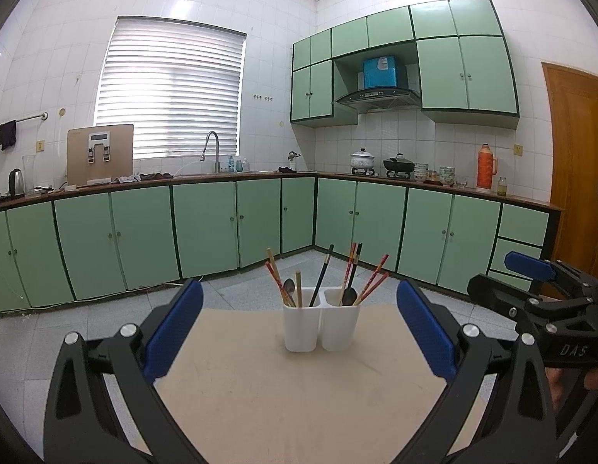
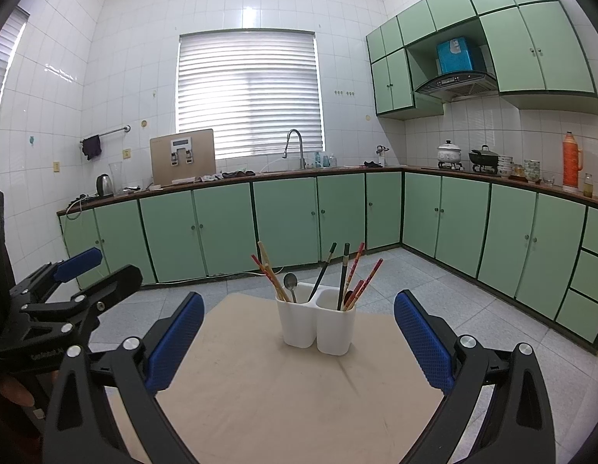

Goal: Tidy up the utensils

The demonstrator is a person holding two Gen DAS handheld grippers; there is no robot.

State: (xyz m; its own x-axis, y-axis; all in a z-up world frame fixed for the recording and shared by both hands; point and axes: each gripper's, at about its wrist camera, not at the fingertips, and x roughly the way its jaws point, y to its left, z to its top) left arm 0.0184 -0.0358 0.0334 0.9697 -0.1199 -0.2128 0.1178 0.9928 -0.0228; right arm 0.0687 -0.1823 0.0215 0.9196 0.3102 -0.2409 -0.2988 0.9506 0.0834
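Observation:
A white two-compartment utensil holder [image 1: 321, 324] [image 2: 318, 324] stands upright in the middle of a beige table [image 1: 260, 386] [image 2: 252, 386]. Its left cup holds red patterned and wooden chopsticks [image 1: 277, 280], a metal spoon [image 2: 290, 283] and one black chopstick [image 1: 322, 274]. The right cup holds a black chopstick, red chopsticks [image 1: 372, 280] and a dark spoon [image 1: 349, 295]. My left gripper [image 1: 299, 288] is open and empty, a short way in front of the holder. Beside it my right gripper [image 2: 299, 299] [image 1: 492, 274] is also open and empty. The left gripper [image 2: 117, 265] shows at the left edge of the right wrist view.
The table's far edge lies just behind the holder, with grey tiled floor [image 1: 241, 282] beyond. Green cabinets [image 1: 206, 228] line the far and right walls under a counter with a sink, kettle and pots. A wooden door [image 1: 577, 147] is at the far right.

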